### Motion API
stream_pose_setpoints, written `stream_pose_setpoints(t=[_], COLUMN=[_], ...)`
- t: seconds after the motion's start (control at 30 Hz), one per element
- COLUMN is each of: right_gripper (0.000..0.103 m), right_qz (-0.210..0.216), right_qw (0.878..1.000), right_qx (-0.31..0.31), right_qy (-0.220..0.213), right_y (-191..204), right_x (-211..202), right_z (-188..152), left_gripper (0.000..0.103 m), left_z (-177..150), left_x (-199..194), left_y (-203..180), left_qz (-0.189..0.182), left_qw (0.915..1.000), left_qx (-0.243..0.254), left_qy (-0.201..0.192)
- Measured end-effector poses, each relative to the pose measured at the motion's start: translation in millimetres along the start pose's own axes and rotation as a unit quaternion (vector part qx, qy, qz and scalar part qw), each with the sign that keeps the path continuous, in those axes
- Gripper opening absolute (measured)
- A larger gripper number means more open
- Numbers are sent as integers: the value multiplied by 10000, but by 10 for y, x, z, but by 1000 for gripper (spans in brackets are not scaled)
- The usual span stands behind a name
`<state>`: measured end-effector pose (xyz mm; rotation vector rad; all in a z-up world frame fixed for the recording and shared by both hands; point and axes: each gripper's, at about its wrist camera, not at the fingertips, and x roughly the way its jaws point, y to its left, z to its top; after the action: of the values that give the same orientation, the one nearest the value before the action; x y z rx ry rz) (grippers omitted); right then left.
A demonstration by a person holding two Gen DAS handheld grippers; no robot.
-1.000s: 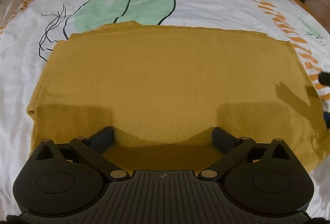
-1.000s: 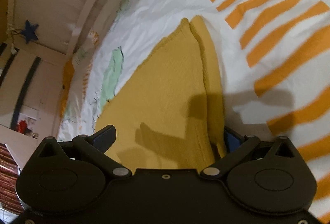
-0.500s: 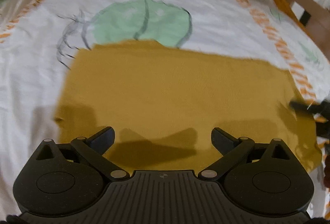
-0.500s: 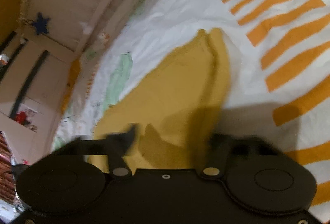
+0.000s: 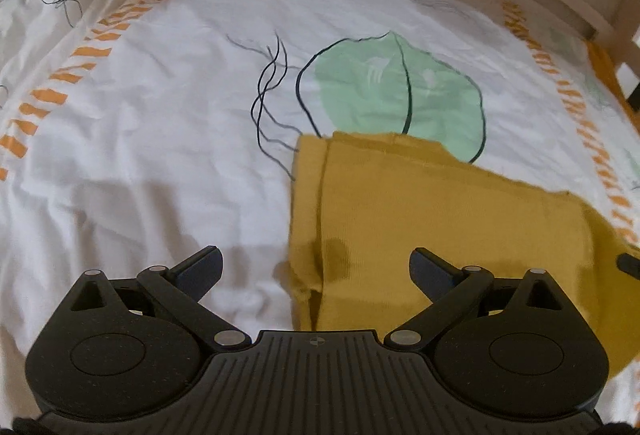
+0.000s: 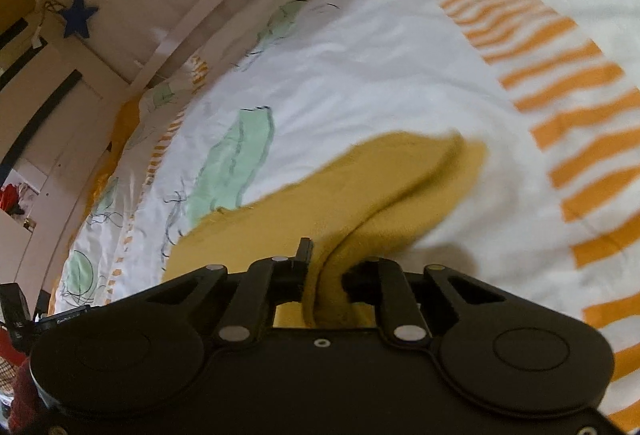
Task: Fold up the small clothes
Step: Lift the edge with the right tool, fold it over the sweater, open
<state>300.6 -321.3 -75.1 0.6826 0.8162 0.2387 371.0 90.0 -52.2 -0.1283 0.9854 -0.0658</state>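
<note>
Mid-fold: yellow garment [image 5: 432, 227] lies on the bed [image 5: 160, 139] already doubled over, right hand-held gripper [image 6: 326, 275] pinching its right edge, left hand-held gripper [image 5: 316, 267] spread over its left edge; further folding left.

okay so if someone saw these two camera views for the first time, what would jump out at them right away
The mustard-yellow garment stands out first, lying folded on the white bedsheet just below a big green leaf print. In the right wrist view, the right gripper is shut on a bunched edge of that garment, while the left gripper hangs open over its left edge. Bold orange stripes cross the sheet at right.
</note>
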Motion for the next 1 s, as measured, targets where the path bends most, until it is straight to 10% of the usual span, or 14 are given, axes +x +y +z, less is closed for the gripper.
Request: stream_pose_setpoints(t=[0.67, 1.0], right_gripper=[22, 63], right_qz=[346, 94], right_qw=[9885, 9788], right_qx=[-1152, -1902], right_qy=[914, 759], right_y=[1818, 2169], right_x=[1262, 1442], right_z=[-439, -800], left_gripper=[101, 101], left_z=[227, 244], left_x=[-293, -286], left_y=[570, 683], left_qz=[-23, -56], left_qw=[9978, 9971], left_qx=[-516, -664], left_qy=[-416, -375])
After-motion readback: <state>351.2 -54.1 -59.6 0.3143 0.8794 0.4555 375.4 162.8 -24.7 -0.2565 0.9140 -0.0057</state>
